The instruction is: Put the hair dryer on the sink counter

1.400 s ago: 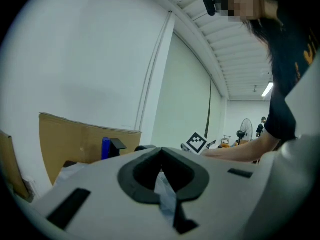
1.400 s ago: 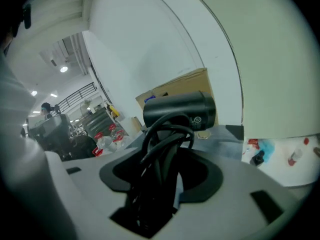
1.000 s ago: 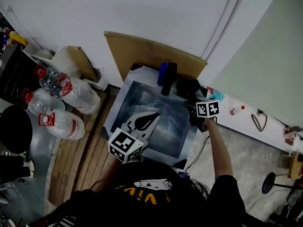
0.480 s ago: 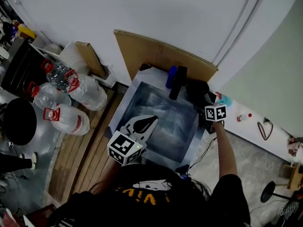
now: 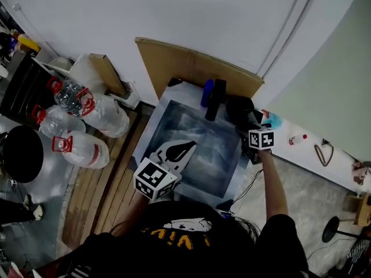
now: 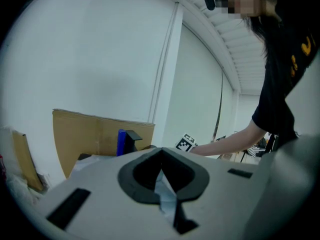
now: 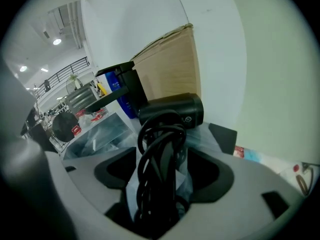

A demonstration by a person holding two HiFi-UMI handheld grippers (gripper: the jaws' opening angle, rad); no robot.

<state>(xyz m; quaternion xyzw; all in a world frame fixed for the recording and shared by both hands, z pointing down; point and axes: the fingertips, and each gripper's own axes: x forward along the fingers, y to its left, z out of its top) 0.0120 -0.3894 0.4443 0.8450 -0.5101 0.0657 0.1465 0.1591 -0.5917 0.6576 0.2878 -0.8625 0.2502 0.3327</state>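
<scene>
The right arm [image 5: 271, 181] reaches straight out along the right rim of the sink [image 5: 197, 141]. The forearm is bare below a black sleeve. It tips the right gripper [image 7: 162, 154] steeply down at the back right corner of the counter [image 5: 184, 89].

The dryer [image 5: 237, 108], black, lies there on the counter just beside the faucet [image 5: 216, 99] and a blue bottle [image 5: 206, 92]. Cardboard [image 5: 191, 65] leans on the wall behind them. The dryer's handle, wrapped in cord [image 7: 157, 169], runs back between the right jaws. Those jaws have just been opening and now stand wide. Pale counter shows on either side of the handle, so neither pad presses it. The marker cube [image 5: 261, 138] sits on top of the gripper, facing up.

The left gripper [image 5: 191, 144] hangs close to the body over the near left part of the sink. It is nearly level and points toward the far right. Its tips are together with nothing between them; only the basin shows through the gap behind them.
</scene>
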